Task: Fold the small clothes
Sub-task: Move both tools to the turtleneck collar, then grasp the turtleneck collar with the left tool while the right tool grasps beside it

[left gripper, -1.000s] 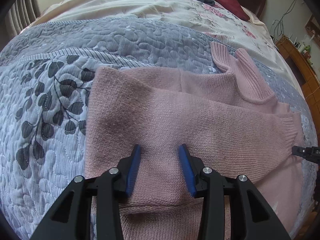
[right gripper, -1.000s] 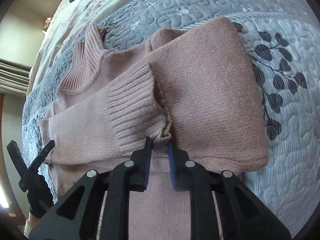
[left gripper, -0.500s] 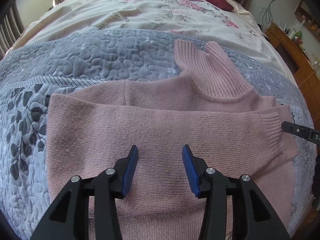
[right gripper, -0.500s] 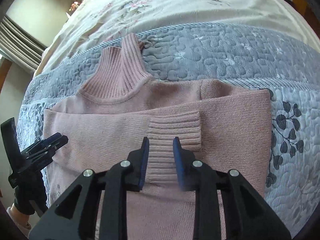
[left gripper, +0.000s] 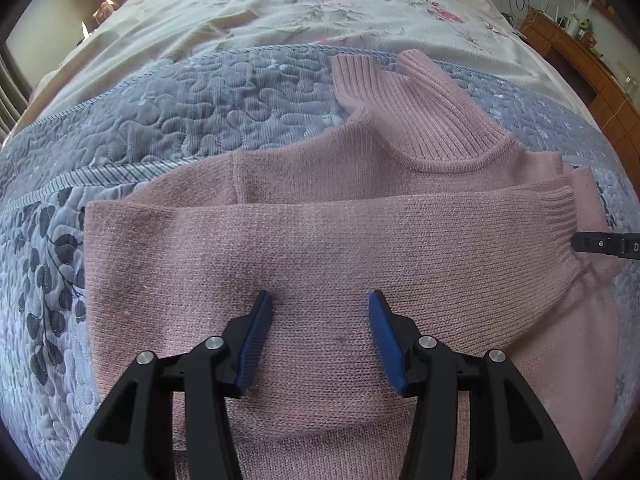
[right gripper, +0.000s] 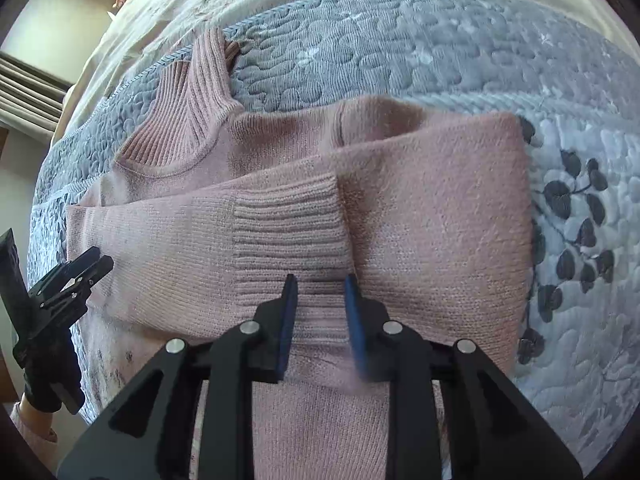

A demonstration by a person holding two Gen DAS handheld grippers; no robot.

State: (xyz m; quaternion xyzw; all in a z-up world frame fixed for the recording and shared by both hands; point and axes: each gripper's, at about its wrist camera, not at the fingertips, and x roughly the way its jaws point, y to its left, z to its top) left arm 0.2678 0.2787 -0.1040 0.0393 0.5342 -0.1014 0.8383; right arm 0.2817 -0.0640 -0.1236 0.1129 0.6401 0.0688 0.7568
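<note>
**Item: pink sweater, sleeves folded, both tools released**

Left gripper (left gripper: 320, 308): jaws spread, empty, above the folded sleeve. Right gripper (right gripper: 318, 296): jaws parted, empty, over the ribbed cuff (right gripper: 288, 232). Pink sweater (left gripper: 360, 240): flat on the grey quilt (left gripper: 180, 112), both sleeves crossed over the chest, collar (left gripper: 420, 112) pointing away. Risk: the loose upper sleeve could slide or bunch if a jaw snags the knit on lifting the hem.

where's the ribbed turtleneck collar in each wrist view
Left wrist view: the collar is upper right of centre, above the folded sleeve.
Right wrist view: the collar is upper left, tilted.
Shared landmark: the grey quilted bedspread just behind it.
</note>
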